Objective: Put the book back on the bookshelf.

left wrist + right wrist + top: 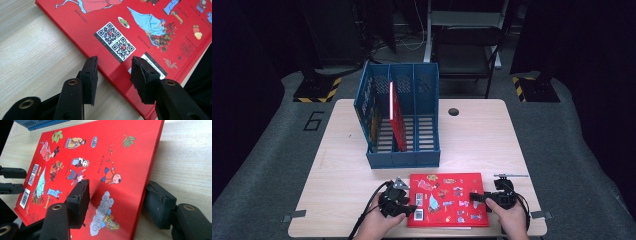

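A red picture book [447, 200] lies flat at the table's front edge, back cover up with QR codes [116, 41] and a barcode. My left gripper [412, 202] is at its left edge, open; in the left gripper view [113, 66] one jaw hangs over the bare table and the other over the book's corner. At the book's right edge my right gripper [476, 197] is also open. In the right gripper view [117, 192] one jaw is above the cover [100, 152] and the other is outside the edge, on the table side.
A blue three-slot file rack [402, 160] stands behind the book, with a second red book [396, 117] upright inside and something colourful against its left wall. A thin metal rod [511, 175] lies near the right gripper. A cable hole [454, 111] is farther back.
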### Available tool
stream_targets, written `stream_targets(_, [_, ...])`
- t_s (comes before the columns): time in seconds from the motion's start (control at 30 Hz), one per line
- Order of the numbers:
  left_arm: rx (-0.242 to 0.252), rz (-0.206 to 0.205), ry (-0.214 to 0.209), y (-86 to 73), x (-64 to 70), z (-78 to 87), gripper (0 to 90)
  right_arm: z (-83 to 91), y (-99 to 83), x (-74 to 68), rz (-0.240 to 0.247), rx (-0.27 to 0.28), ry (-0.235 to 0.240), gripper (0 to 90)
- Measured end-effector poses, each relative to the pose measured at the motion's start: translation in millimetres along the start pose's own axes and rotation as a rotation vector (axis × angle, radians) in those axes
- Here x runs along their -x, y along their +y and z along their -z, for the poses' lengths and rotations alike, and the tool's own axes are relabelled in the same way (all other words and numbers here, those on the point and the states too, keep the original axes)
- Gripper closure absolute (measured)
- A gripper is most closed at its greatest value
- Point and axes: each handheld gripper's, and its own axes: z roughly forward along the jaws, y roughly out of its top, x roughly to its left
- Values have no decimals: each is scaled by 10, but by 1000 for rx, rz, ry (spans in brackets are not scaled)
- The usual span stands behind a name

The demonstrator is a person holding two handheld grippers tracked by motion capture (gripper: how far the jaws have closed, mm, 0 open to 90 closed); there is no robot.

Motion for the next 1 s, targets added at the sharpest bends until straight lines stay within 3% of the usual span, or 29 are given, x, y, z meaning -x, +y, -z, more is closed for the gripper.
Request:
stream_targets(0.27, [-10, 2, -16, 1, -27, 11, 582, 146, 35, -63, -16, 43, 27, 489])
stream_targets(0.43, [-6, -11, -2, 2, 3, 10, 590, 189, 59, -113, 21, 47, 22, 489])
stream_targets(0.63, [-6, -13, 2, 0, -6, 17, 590, 290, 109, -174, 25, 70, 59, 516])
stream_targets(0.87, [-10, -14, 19, -4, -25, 26, 589, 377, 174, -310, 44, 60, 77, 517])
stream_targets(1.0, [-11, -10, 27, -13, -40, 28, 591, 398, 230, -376, 43, 52, 115, 517])
